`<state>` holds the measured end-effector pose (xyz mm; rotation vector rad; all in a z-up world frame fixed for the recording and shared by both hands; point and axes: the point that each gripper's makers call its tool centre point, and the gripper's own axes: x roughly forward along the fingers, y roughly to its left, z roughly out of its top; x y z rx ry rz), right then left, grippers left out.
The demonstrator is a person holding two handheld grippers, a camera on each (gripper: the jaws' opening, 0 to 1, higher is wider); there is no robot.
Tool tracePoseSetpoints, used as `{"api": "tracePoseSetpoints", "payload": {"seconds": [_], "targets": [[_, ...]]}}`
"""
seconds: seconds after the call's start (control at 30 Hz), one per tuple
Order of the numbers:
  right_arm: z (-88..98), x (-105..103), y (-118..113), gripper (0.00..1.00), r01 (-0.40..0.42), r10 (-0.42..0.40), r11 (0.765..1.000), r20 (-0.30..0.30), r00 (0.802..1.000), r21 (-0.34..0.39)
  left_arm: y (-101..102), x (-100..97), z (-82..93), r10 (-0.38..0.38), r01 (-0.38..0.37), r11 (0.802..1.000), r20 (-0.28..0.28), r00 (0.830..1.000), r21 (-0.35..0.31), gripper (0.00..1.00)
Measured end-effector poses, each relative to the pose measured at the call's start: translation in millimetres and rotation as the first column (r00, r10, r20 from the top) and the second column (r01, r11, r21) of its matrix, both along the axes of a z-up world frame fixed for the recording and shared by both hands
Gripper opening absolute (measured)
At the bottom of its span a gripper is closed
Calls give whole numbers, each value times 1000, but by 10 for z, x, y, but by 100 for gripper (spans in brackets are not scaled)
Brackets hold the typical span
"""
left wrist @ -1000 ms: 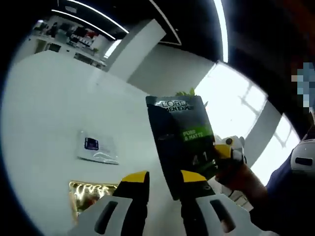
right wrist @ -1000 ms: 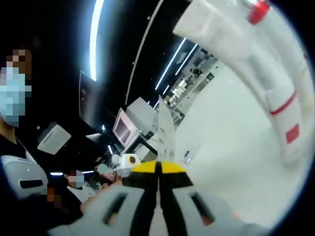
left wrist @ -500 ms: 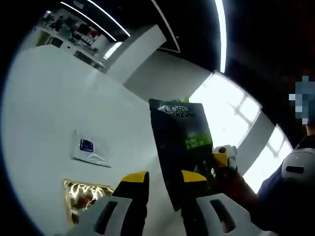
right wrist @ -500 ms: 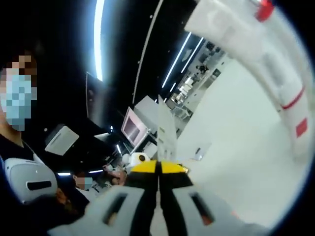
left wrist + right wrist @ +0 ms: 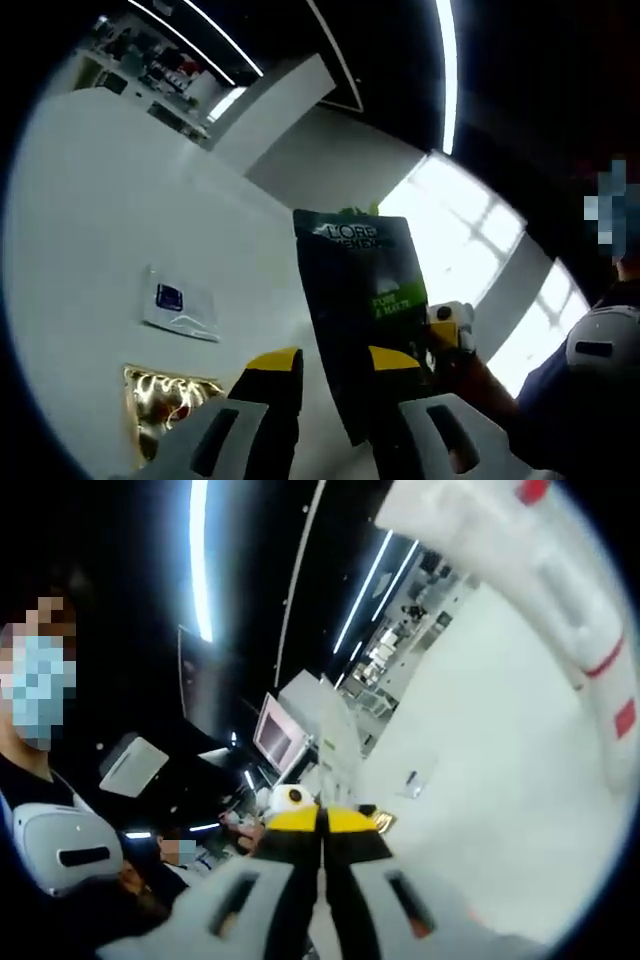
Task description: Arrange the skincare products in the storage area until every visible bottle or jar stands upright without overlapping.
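Observation:
A flat black L'Oreal Men Expert pack [image 5: 362, 290] with a green band is held up above the white table [image 5: 90, 220]. My right gripper [image 5: 448, 322] comes in from the right, shut on the pack's side edge. In the right gripper view the same pack [image 5: 338, 765] rises edge-on as a thin pale strip from my shut right gripper [image 5: 322, 820]. My left gripper [image 5: 335, 362] is open, and the pack's lower part sits against its right jaw, partly across the gap. A large white tube with red marks [image 5: 560, 610] crosses the top right of the right gripper view.
On the table lie a white sachet with a dark blue label [image 5: 178, 302] and a crumpled gold foil pack [image 5: 165, 395]. A person in a dark top with white shoulder patches [image 5: 590, 350] stands close at the right. Shelves and a screen [image 5: 280, 738] are far off.
The black pack stays held by the right gripper and has shifted slightly up and left in the left gripper view. Both views have rolled a little with the hands.

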<state>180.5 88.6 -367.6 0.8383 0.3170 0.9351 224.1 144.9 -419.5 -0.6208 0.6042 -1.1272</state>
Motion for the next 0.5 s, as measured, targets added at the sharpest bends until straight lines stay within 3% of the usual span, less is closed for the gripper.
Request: {"api": "tracePoseSetpoints", "payload": {"seconds": [0.1,0.23,0.5], "targets": [[5,-25,23,0,-11,11,1000,-4,1000,9,-16,-16,2,-7,7,1000,-8,1000,-15,23],[12,-64,60,0,-30,30,999,-13,999,25,-49,-70,63,-40,34,994,-60,997,-104,23],[-23,-78,65,0,-30,32,998,-36,999,53,-22,-107,48,-45,37,993,-70,997,-115,19]]}}
